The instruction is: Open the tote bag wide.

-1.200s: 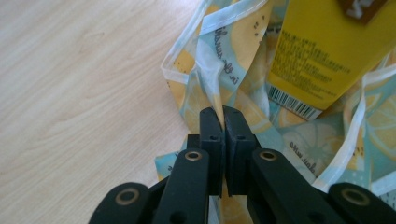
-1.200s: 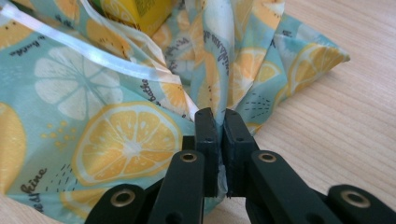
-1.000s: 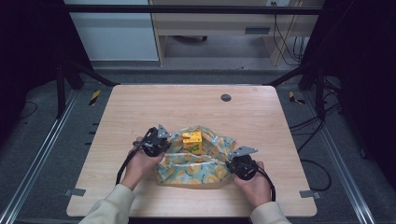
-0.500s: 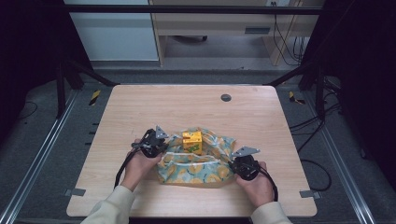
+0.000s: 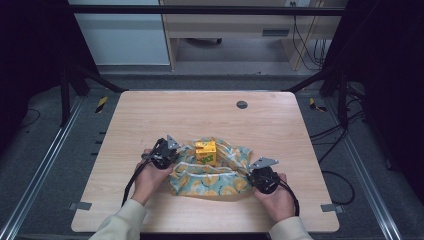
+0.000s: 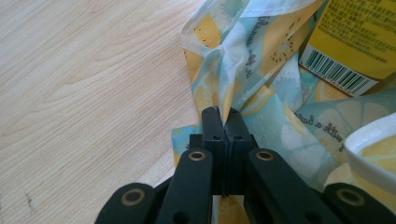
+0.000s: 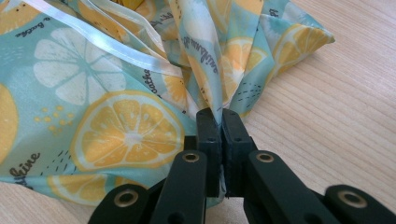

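We see a lemon-print cloth bag lying on the wooden tabletop, near its front edge, between the two hands. Our left tongs are clamped on a bunched fold at the bag's left end; our right tongs pinch a fold at its right end. A yellow carton stands on the bag's far side.

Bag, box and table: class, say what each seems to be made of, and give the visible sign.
Bag: thin woven-looking fabric, perhaps coated, with a slight sheen; it pleats softly where the jaws pinch it, and its edge is hemmed.
Box: probably printed card, smooth, with flat faces and a barcode.
Table: pale wood or wood-look laminate, matt, with visible grain.
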The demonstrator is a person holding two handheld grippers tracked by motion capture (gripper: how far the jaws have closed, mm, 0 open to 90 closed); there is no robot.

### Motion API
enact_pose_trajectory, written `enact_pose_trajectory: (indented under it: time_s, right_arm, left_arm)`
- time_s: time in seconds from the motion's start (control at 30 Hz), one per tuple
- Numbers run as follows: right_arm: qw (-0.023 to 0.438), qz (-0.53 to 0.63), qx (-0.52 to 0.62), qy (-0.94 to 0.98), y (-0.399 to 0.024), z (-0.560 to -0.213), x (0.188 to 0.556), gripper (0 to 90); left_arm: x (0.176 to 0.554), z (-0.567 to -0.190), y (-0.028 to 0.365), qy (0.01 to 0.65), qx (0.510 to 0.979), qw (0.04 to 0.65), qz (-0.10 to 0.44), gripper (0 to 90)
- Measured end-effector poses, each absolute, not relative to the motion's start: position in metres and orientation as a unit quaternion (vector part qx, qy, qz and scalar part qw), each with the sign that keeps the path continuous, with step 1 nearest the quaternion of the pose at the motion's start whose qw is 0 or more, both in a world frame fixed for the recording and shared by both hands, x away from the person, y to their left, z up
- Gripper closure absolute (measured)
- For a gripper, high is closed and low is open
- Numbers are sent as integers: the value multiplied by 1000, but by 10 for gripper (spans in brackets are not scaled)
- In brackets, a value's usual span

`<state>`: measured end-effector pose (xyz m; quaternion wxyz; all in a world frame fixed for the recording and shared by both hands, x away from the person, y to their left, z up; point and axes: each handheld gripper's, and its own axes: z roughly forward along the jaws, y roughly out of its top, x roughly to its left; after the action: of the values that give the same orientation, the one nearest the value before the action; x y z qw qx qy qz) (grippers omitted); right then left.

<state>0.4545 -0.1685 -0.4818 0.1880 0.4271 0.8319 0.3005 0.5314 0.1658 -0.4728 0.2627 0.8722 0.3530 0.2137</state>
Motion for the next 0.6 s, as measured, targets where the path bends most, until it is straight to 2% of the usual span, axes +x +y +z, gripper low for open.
enact_pose_trajectory:
  time_s: [0.6]
  right_arm:
    - [189, 296, 431, 831, -170, -482, 456, 888]
  left_arm:
    - [532, -477, 172, 356, 871, 265, 210, 896]
